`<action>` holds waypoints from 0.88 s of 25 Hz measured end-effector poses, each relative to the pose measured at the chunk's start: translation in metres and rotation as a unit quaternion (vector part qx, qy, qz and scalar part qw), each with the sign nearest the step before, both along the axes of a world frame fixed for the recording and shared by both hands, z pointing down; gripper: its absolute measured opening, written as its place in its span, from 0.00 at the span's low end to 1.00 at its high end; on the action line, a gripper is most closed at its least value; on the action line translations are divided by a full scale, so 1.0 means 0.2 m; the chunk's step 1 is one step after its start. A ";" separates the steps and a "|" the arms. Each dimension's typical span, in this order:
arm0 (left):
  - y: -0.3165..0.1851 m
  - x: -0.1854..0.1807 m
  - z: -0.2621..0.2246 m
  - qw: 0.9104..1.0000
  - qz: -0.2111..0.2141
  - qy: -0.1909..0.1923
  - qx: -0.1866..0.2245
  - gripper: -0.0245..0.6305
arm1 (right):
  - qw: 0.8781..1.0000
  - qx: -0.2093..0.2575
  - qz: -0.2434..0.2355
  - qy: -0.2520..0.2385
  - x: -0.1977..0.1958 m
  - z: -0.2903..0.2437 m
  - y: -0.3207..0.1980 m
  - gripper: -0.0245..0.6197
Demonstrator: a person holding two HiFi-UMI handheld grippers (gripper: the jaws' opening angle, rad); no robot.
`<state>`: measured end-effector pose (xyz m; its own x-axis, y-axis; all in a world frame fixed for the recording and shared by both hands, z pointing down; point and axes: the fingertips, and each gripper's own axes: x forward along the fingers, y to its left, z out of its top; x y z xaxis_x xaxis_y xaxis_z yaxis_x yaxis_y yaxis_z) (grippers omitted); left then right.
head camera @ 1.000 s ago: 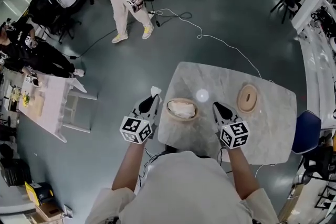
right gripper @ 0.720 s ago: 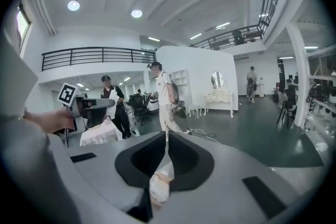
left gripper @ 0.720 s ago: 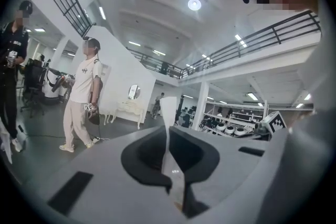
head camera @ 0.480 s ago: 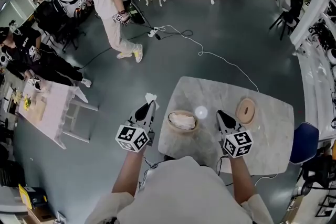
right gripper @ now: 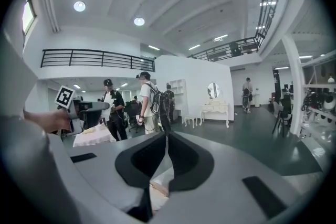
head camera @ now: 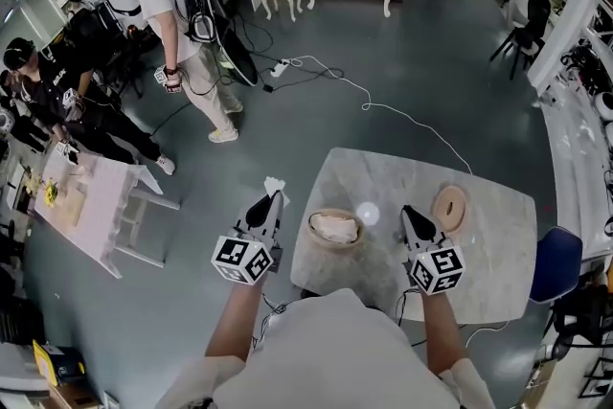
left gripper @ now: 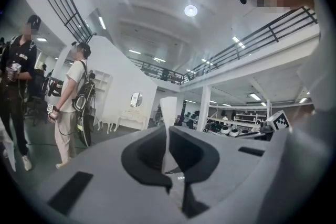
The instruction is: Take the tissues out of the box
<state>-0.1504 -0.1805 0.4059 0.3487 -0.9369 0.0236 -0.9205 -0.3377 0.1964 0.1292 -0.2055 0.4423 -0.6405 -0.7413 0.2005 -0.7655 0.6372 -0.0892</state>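
Observation:
A round wooden tissue box [head camera: 334,227] sits on the marble table [head camera: 488,235] near its left front edge, with white tissue lying in it. Its wooden lid [head camera: 450,206] lies to the right. My left gripper [head camera: 271,199] hangs left of the table's edge, over the floor, shut on a white tissue [head camera: 276,184]. In the left gripper view that tissue [left gripper: 168,110] stands up as a thin strip from the closed jaws of the left gripper [left gripper: 168,132]. My right gripper [head camera: 407,212] is over the table right of the box, shut and empty; in its own view the right gripper [right gripper: 167,136] has its jaws together.
A white spot [head camera: 367,213] shows on the table between box and lid. A blue chair [head camera: 556,263] stands at the table's right. On the floor are a pale side table [head camera: 86,196] at left, several people behind it and a white cable [head camera: 402,115].
My left gripper still holds the tissue off the table's left edge, hardly shifted. The person in white in the background has walked to the left.

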 end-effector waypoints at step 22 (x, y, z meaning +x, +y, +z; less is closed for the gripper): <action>0.03 0.00 0.01 1.000 0.006 -0.002 0.003 0.06 | 1.000 0.020 -0.002 0.004 -0.07 -0.05 0.02 0.10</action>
